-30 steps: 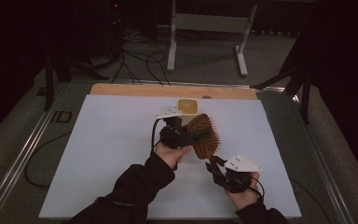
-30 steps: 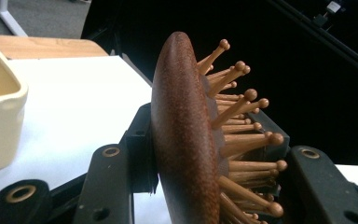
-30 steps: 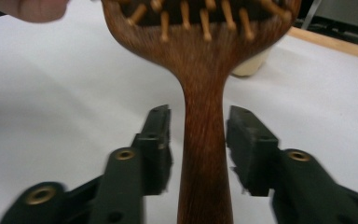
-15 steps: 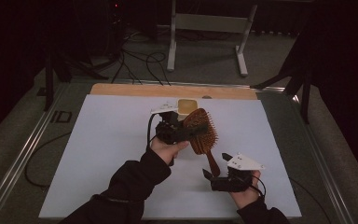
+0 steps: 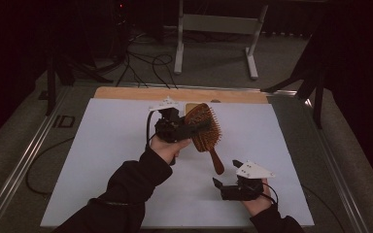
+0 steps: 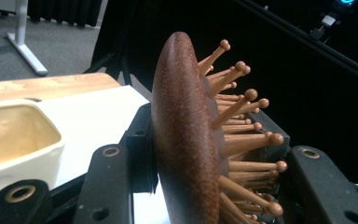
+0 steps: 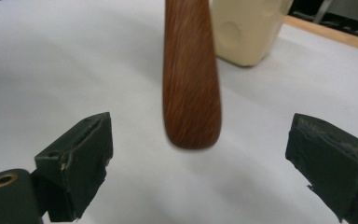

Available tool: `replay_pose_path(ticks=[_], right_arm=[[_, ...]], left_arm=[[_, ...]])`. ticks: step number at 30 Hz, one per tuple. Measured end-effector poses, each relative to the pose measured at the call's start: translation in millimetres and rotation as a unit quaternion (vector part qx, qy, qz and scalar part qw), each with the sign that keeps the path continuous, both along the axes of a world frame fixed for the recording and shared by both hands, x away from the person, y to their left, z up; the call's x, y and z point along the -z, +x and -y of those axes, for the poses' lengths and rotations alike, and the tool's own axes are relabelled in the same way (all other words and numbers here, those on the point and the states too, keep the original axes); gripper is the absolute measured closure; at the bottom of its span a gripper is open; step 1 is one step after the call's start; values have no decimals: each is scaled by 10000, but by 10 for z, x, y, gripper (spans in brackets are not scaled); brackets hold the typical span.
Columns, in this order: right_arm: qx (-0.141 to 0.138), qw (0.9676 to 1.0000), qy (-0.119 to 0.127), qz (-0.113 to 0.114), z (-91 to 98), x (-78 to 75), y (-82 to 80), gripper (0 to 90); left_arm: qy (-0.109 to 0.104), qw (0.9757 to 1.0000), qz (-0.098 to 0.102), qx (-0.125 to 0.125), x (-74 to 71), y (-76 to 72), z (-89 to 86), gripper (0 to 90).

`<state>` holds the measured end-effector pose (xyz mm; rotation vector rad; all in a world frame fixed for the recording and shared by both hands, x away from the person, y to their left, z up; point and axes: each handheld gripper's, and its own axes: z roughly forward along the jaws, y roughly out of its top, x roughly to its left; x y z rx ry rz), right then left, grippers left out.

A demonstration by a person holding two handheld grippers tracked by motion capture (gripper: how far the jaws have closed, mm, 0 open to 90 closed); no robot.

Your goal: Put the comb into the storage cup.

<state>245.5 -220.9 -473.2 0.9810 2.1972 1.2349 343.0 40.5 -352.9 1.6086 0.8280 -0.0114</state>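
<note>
Overhead, a person's two forearms in dark sleeves reached in from the bottom edge over a white sheet (image 5: 102, 160) that covered most of a table. The left gripper (image 5: 194, 128) was clamped on the head of a wooden paddle hairbrush (image 5: 203, 127), holding it up off the sheet near the table's middle. The brush's handle sloped down toward the right gripper (image 5: 217, 187), which sat lower and nearer the person, on the right side of the sheet.

Seen from the left gripper view, the brush head (image 6: 186, 140) stood on edge between the two black jaws, its smooth brown back facing left and its ball-tipped wooden pins pointing right. The jaws pressed on both sides of it. A cream ceramic cup (image 6: 14, 140) sat just to the left, on the sheet, with a strip of bare wooden board (image 6: 46, 86) behind it.

From the right gripper view, the jaws stood wide apart and had just been opening. The rounded end of the brush handle (image 7: 191, 93) hung between them and a little ahead, touching neither pad. The cream cup (image 7: 247, 32) stood behind the handle.
</note>
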Motion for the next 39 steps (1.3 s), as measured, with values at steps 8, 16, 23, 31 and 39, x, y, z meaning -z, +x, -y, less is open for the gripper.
replay_pose_path(ticks=[8,16,23,31,39], right_arm=[[-268,9996,1,13,3,12,-40,73],[-224,9997,-14,35,29,14,-48,74],[-203,9998,21,29,59,-3,-70,74],[-192,9998,17,74,85,-12,-78,73],[-155,9998,45,100,98,-24,-89,74]], left_arm=[[-14,9998,138,-123,-152,55,-100,539],[3,9993,294,-249,-293,119,-180,539],[15,9987,369,-361,-429,215,-227,540],[14,9975,473,-520,-575,317,-254,541],[12,9963,536,-667,-695,442,-245,541]])
